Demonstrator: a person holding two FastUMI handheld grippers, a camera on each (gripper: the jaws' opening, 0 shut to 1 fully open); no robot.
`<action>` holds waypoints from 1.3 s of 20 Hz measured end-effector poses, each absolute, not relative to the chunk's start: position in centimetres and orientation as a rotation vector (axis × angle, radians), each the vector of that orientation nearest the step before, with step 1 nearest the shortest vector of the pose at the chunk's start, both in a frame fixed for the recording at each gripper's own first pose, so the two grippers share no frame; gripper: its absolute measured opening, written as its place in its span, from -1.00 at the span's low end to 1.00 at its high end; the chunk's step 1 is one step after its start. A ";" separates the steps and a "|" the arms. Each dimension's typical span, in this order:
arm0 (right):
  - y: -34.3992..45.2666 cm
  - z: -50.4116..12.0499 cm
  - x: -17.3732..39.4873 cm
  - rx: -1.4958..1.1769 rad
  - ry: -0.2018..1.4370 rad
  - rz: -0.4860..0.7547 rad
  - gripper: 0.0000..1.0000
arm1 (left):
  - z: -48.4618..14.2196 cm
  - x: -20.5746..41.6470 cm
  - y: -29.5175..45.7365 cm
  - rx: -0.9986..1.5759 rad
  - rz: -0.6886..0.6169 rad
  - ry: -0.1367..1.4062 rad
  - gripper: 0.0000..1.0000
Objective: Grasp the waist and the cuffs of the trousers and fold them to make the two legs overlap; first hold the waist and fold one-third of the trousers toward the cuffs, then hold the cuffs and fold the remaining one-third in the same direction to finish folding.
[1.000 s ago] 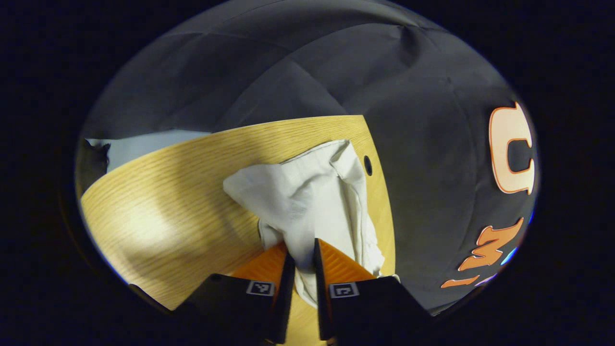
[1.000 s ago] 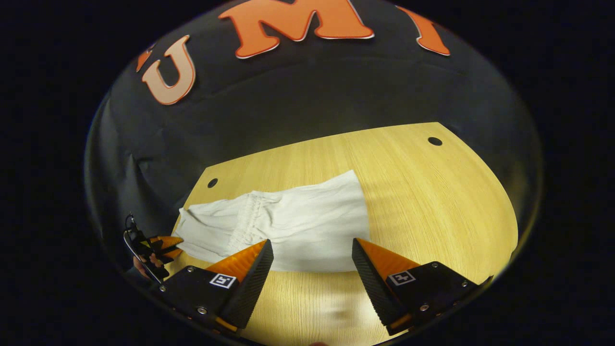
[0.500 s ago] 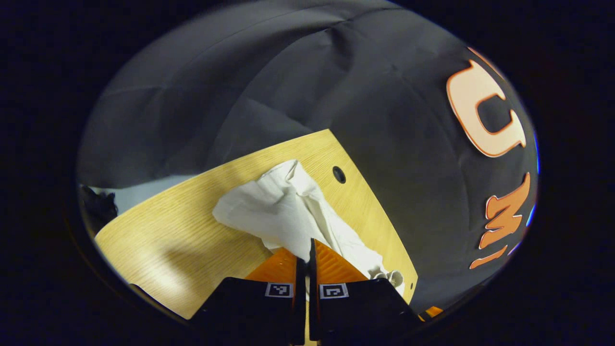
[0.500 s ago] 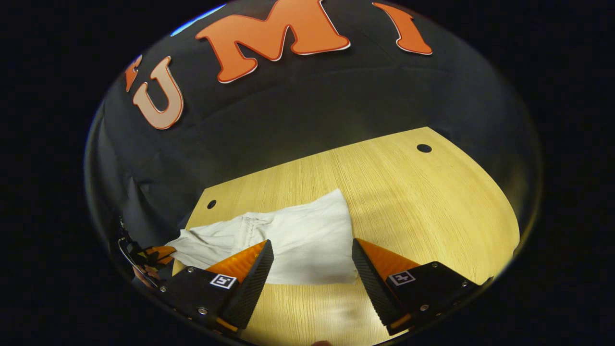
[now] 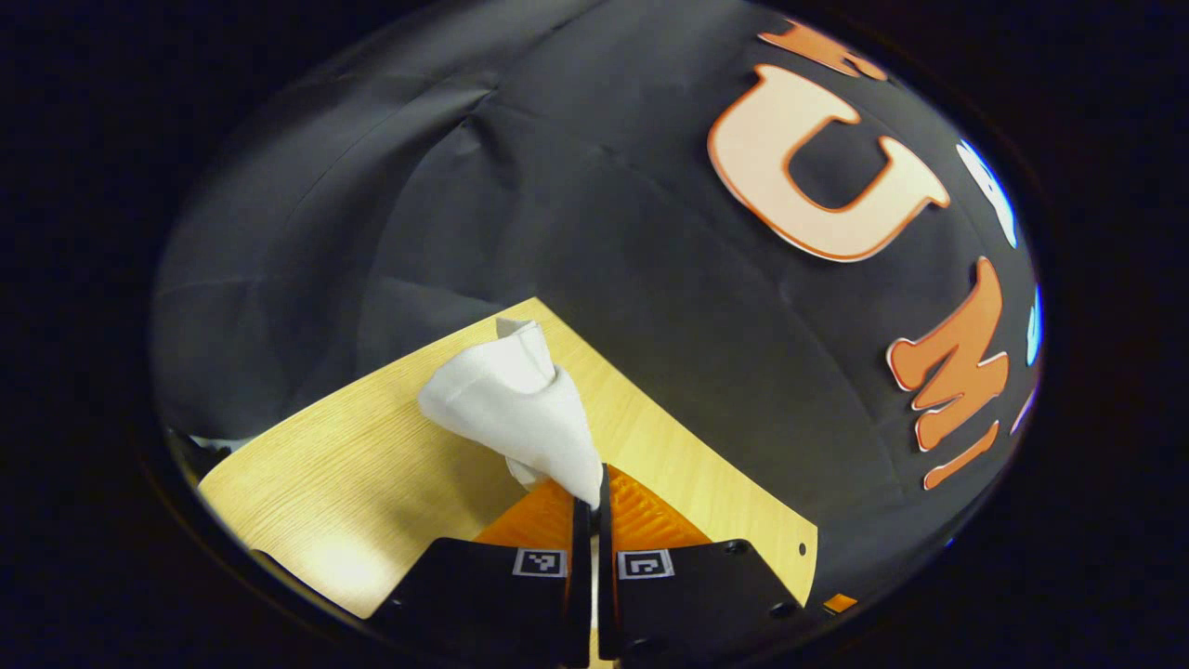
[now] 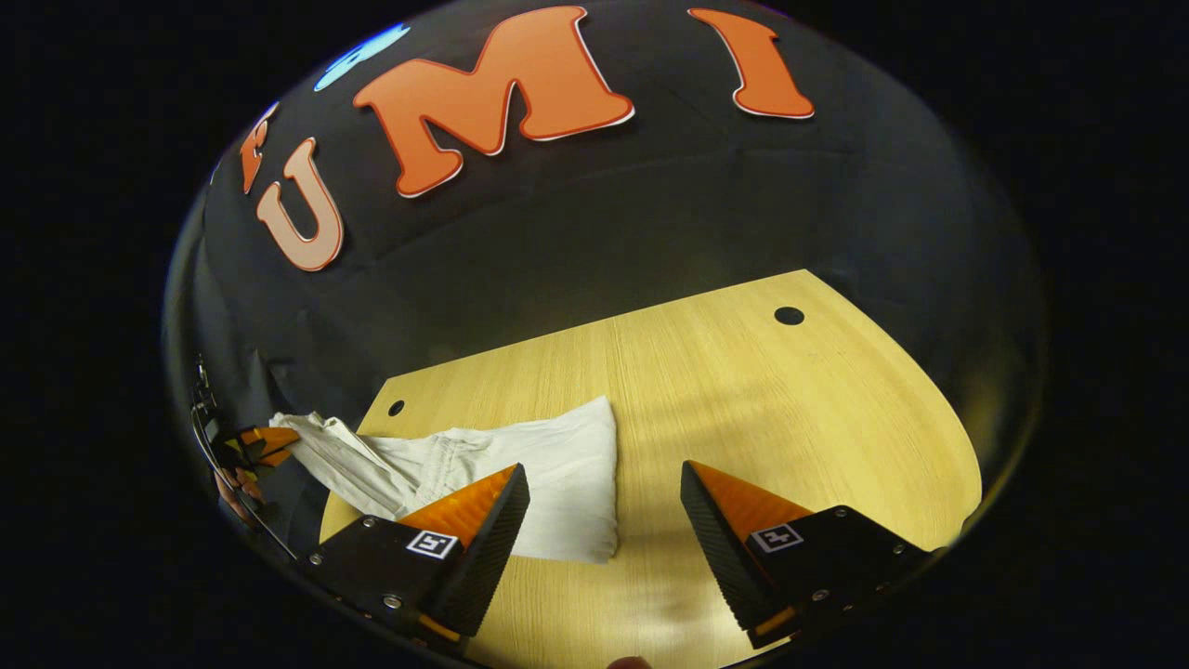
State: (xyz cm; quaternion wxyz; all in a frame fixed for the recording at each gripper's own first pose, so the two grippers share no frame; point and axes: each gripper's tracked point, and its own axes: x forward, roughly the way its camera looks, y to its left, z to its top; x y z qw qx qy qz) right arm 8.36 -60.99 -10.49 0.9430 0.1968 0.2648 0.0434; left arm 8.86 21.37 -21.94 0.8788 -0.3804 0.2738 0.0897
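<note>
The white trousers [image 6: 548,474] lie folded on the wooden table [image 6: 762,400], their left end lifted off the table's left edge. In the left gripper view my left gripper [image 5: 591,506] is shut on a bunched end of the trousers [image 5: 520,404], which rise in a cone from its fingertips. The right gripper view shows that same left gripper [image 6: 260,444] far left, held by a hand, pulling the cloth out past the table edge. My right gripper [image 6: 604,497] stands open above the table, its left finger over the trousers' near edge, nothing between its fingers.
The table has small round holes [image 6: 789,316] near its far corners [image 6: 397,408]. Black booth cloth [image 6: 604,232] hangs close behind the table and along its left side. Bare wood [image 6: 799,418] lies to the right of the trousers.
The left gripper closed on the trousers' end and lifted it up and away to the left; the cloth bunched and slid left on the table. The right gripper stayed open, roughly in place.
</note>
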 end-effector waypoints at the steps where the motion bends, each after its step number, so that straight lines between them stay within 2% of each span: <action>1: -62.0 -10.4 8.3 0.404 0.531 0.087 0.97 | -20.4 9.5 19.8 -0.766 0.178 0.561 -0.84; 3: -63.6 -11.0 8.0 0.419 0.534 0.078 0.97 | -18.4 10.0 17.3 -0.745 0.154 0.547 -0.91; 8: -65.6 -12.3 7.5 0.459 0.560 0.117 0.97 | -15.1 12.3 9.2 -0.705 0.091 0.540 -0.87; 13: -67.9 -13.3 7.0 0.436 0.580 0.132 0.97 | -14.9 13.7 1.3 -0.665 0.039 0.570 -0.87; 20: -71.9 -14.8 5.9 0.421 0.597 0.130 0.97 | -19.3 14.1 -11.6 -0.643 -0.051 0.704 -0.87; 24: -73.3 -15.4 5.5 0.434 0.595 0.116 0.97 | -23.6 11.6 -17.8 -0.514 -0.185 0.857 -0.86; 26: -73.9 -15.8 5.0 0.445 0.593 0.112 0.97 | -26.1 8.0 -20.9 -0.425 -0.319 0.945 -0.78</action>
